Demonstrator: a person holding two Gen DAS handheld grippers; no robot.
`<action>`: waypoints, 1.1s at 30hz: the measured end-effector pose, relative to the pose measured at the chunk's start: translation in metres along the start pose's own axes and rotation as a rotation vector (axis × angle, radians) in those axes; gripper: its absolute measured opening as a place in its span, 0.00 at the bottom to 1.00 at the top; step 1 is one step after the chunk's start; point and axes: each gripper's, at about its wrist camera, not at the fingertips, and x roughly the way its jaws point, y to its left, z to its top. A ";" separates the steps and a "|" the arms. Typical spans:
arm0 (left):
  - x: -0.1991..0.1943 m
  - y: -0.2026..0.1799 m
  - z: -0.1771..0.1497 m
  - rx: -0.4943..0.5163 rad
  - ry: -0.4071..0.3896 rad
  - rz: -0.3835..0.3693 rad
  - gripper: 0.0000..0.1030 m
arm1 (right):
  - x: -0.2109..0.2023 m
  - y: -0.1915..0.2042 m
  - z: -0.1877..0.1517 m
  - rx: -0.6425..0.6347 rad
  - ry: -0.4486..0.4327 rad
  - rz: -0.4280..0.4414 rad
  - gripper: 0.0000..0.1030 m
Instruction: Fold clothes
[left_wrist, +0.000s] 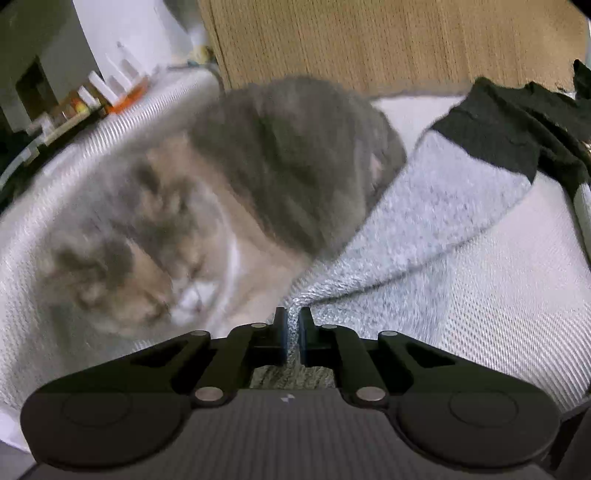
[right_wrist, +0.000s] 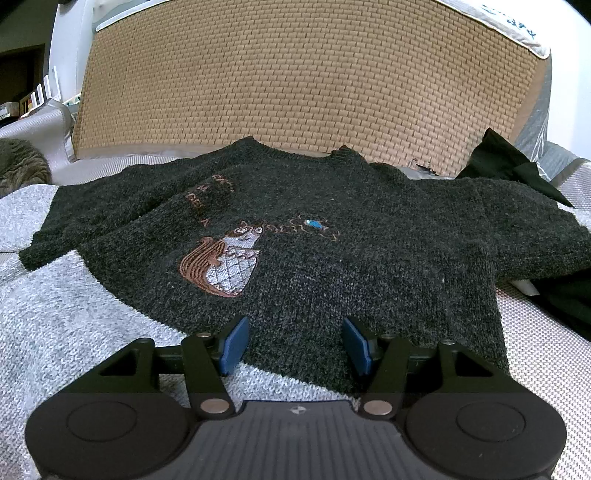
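A knitted sweater lies spread on the bed, its charcoal body (right_wrist: 332, 240) bearing an embroidered brown-and-white emblem (right_wrist: 221, 266) and its lower parts light grey (right_wrist: 74, 325). My right gripper (right_wrist: 295, 332) stands open just above the near charcoal edge, with the blue pads (right_wrist: 232, 343) apart on either side of the fabric and not pressing it. In the left wrist view a light grey knit strip (left_wrist: 424, 229) runs from the dark part (left_wrist: 509, 125) down into my left gripper (left_wrist: 293, 317), which is shut on a pinched fold of it.
A grey and tan cat (left_wrist: 258, 177), blurred, sits close to the left gripper on the white woven bedcover (left_wrist: 498, 295); its fur (right_wrist: 18, 166) shows at the left edge of the right wrist view. A tan woven panel (right_wrist: 295, 92) stands behind. A black garment (right_wrist: 509, 158) lies at the right.
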 end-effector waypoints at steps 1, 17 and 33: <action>-0.006 -0.001 0.004 0.004 -0.032 0.006 0.07 | 0.000 0.000 0.000 0.000 0.000 0.000 0.59; -0.033 -0.034 -0.030 0.161 -0.116 -0.152 0.07 | -0.001 -0.001 0.000 0.003 -0.001 0.002 0.59; -0.015 -0.011 -0.046 -0.096 0.091 -0.449 0.19 | -0.001 -0.001 0.000 -0.002 -0.002 -0.005 0.60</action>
